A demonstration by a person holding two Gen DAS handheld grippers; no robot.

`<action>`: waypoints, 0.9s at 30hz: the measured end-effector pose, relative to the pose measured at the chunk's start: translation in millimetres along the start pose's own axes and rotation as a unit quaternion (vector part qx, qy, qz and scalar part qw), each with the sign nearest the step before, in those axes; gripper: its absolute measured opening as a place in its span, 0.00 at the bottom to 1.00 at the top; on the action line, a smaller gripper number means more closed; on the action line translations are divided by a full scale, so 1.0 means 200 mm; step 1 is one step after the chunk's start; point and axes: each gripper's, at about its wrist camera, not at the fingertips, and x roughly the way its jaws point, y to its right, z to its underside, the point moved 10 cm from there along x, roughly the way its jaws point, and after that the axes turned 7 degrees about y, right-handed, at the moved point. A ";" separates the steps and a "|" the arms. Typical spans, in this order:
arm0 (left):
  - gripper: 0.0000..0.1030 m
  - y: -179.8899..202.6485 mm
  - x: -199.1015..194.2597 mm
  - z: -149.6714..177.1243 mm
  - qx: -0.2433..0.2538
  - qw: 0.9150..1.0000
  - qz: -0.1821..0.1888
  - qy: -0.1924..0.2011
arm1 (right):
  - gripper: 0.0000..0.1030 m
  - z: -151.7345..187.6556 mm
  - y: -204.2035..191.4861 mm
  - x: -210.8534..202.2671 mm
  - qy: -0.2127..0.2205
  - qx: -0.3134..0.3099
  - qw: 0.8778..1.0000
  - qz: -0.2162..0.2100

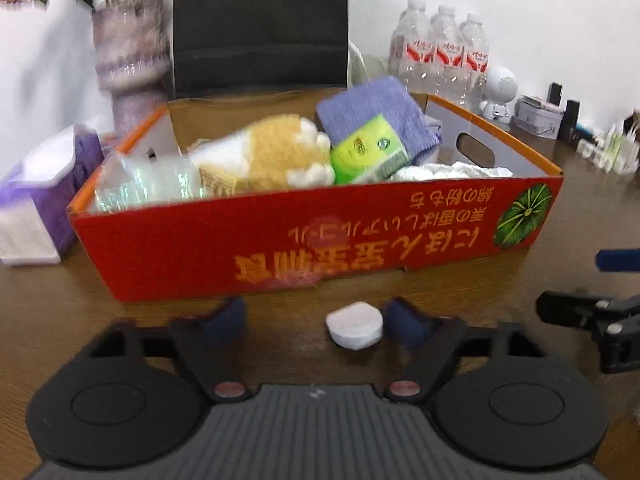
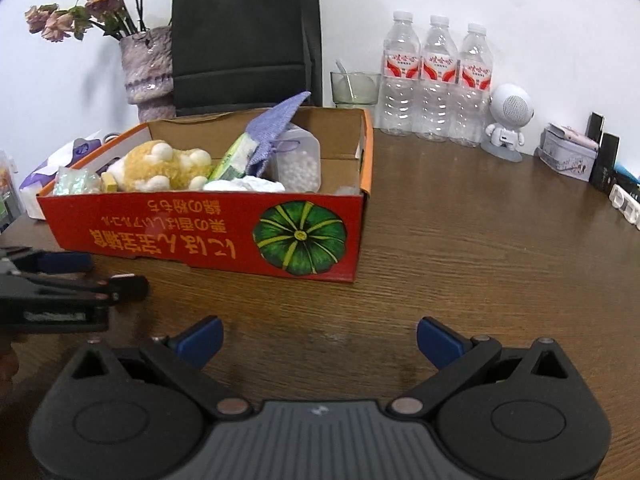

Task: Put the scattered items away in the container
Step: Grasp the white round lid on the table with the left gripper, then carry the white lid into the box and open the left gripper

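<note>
1. Left gripper (image 1: pixel 314 318): black body, blue-padded fingers. Jaws apart. A small white round puck-like object (image 1: pixel 355 323) lies on the brown wood-grain table (image 2: pixel 460 264) between them, touching or just beside the right-hand pad; the left-hand pad stands clear of it. No grip visible; frame is blurred.
2. Right gripper (image 2: pixel 320 340): same build, jaws spread wide over bare table, nothing between them.
3. Each gripper shows at the edge of the other's wrist view; the two sit side by side in front of the box.
4. Red cardboard box with orange rim and a green pumpkin print (image 2: pixel 300 238): just beyond the white object, long side facing the grippers, print upside down.
5. Box contents: yellow-and-white plush toy (image 1: pixel 288 152), green tissue packet (image 1: pixel 368 150), folded lavender-blue cloth (image 1: pixel 376 114), crumpled white paper (image 1: pixel 452 170), clear plastic wrap (image 1: pixel 144 182), clear tub of white balls (image 2: pixel 298 160).
6. Left of box: purple tissue pack (image 1: pixel 44 196).
7. Behind: purple vase of dried flowers (image 2: pixel 148 72), black paper bag (image 2: pixel 244 40), glass with spoon (image 2: pixel 354 88), three clear water bottles (image 2: pixel 436 80), white robot figure (image 2: pixel 506 120).
</note>
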 end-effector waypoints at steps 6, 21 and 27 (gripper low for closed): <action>0.28 0.02 -0.06 0.01 -0.025 0.999 0.022 0.004 | 1.00 0.00 0.01 -0.02 0.009 0.011 1.000 -0.002; 0.28 -0.07 -0.33 -0.14 -0.038 0.997 0.031 0.065 | 1.00 -0.14 -0.17 -0.09 0.038 -0.012 0.999 -0.018; 0.28 -0.11 -0.35 -0.35 -0.050 0.992 0.033 0.110 | 1.00 -0.27 -0.19 -0.09 0.040 0.000 0.999 -0.015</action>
